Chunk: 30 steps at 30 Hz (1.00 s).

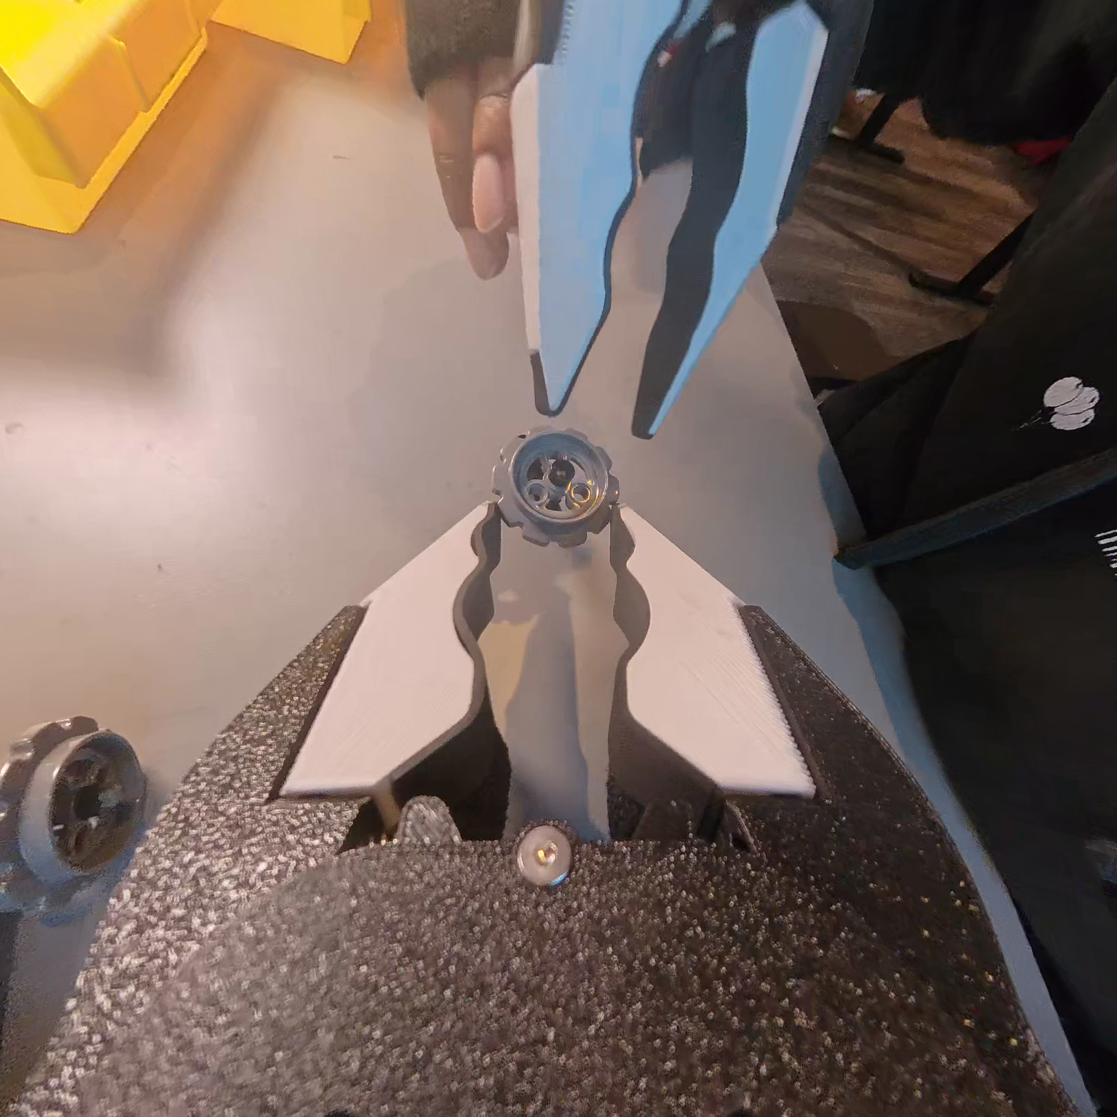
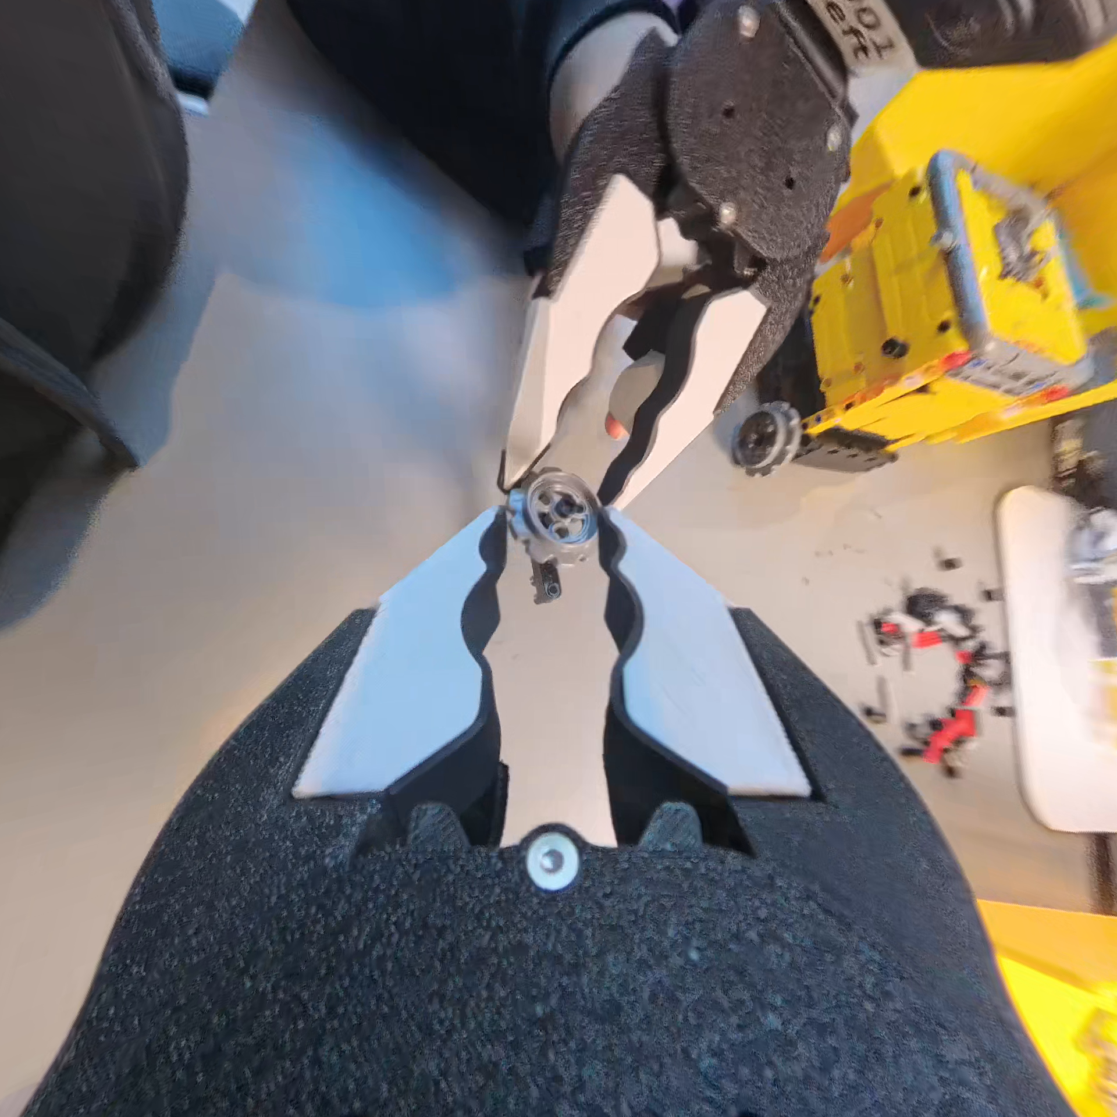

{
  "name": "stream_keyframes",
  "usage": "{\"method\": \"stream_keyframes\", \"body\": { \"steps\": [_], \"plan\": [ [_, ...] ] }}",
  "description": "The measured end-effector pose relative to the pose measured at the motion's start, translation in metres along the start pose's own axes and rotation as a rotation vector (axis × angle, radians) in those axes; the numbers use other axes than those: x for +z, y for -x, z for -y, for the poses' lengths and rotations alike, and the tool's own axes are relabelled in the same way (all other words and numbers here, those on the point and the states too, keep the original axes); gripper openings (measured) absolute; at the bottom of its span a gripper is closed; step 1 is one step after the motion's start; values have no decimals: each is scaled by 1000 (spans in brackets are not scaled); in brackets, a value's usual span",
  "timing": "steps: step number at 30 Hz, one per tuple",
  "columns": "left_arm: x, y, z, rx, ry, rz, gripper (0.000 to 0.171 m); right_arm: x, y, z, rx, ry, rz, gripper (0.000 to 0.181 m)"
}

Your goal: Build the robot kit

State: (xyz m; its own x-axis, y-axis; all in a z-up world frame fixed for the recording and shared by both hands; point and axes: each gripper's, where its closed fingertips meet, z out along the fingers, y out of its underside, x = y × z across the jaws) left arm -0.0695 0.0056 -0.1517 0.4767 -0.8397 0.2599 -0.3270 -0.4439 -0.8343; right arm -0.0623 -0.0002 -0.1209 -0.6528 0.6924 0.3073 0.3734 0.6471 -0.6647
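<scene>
My left gripper is shut on a small grey toothed wheel, pinched at its sides between the fingertips above the pale table. My right gripper comes in from the far side, open, its tips just short of the wheel and not touching it. In the right wrist view the wheel sits right at my right gripper's tips, with a short black pin hanging under it. The left gripper clamps it from above. A person's finger lies along the right gripper.
A yellow brick-built vehicle stands at the right with a second toothed wheel, which also shows in the left wrist view. Loose red and black small parts lie beside a white tray. A black chair stands past the table edge. My two grippers' fingertips are within a few centimetres of each other.
</scene>
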Motion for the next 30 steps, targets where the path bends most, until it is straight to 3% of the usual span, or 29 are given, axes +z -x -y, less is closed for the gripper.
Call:
{"method": "stream_keyframes", "body": {
  "steps": [5,9,17,30],
  "plan": [
    [-7,0,4,-108,-42,-62,34,8,0,-3,-328,15,-251,48],
    [-8,-2,6,-203,-65,-121,34,12,-7,0,-430,21,-367,40],
    [-7,-9,7,-224,-58,-145,34,18,-4,1,-483,33,-340,22],
    [-6,-13,12,-266,-77,-171,34,15,-2,0,-386,33,-305,17]
  ]
}}
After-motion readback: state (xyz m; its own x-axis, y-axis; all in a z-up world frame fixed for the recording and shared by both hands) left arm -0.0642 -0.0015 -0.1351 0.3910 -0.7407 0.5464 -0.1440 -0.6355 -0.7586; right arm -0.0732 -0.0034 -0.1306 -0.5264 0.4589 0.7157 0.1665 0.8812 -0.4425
